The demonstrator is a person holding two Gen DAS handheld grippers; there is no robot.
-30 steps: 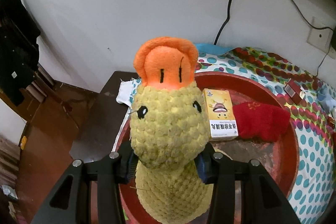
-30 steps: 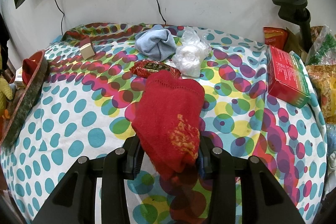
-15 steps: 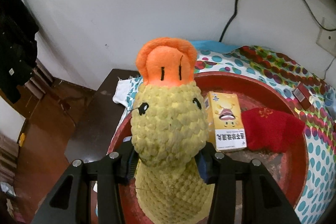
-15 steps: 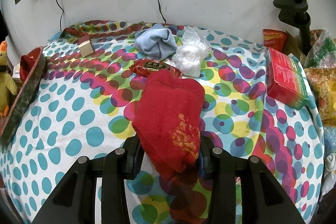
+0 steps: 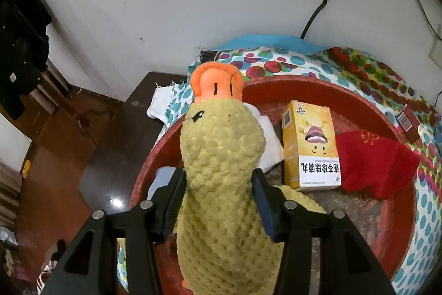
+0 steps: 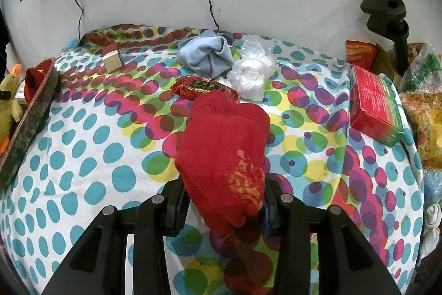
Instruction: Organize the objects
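- Plush duck (image 5: 221, 176) fills the middle of the left wrist view; the left gripper (image 5: 218, 201) has its fingers (image 5: 172, 201) clamped on the neck, and the orange bill points away from the camera.
- The duck's lower body runs off the bottom edge, and only one stitched eye shows.
- Behind it sits a red basin (image 5: 397, 214) on the dotted cloth (image 5: 356, 71); the duck's body hides much of the near-left part of the basin floor.
- Inside the basin lie a yellow box (image 5: 310, 148) and, touching its right side, a red sock (image 5: 373, 165); a white cloth (image 5: 269, 145) is partly hidden behind the duck's head.
- In the right wrist view, the right gripper (image 6: 223, 206) has its fingers (image 6: 178, 208) pressed together on a second red sock (image 6: 223, 151), held above the cloth-covered counter (image 6: 91, 145); the sock's lower end hangs out of focus near the bottom edge.
- This view alone shows a blue cloth (image 6: 205, 54), a crumpled clear bag (image 6: 252, 72), a red wrapped packet (image 6: 204, 87) partly behind the held sock, a small tan box (image 6: 112, 61) and a red carton (image 6: 373, 104).
- At the left edge the basin appears only side-on, with the duck small and cut off beside it; the basin's contents are mostly hidden there.
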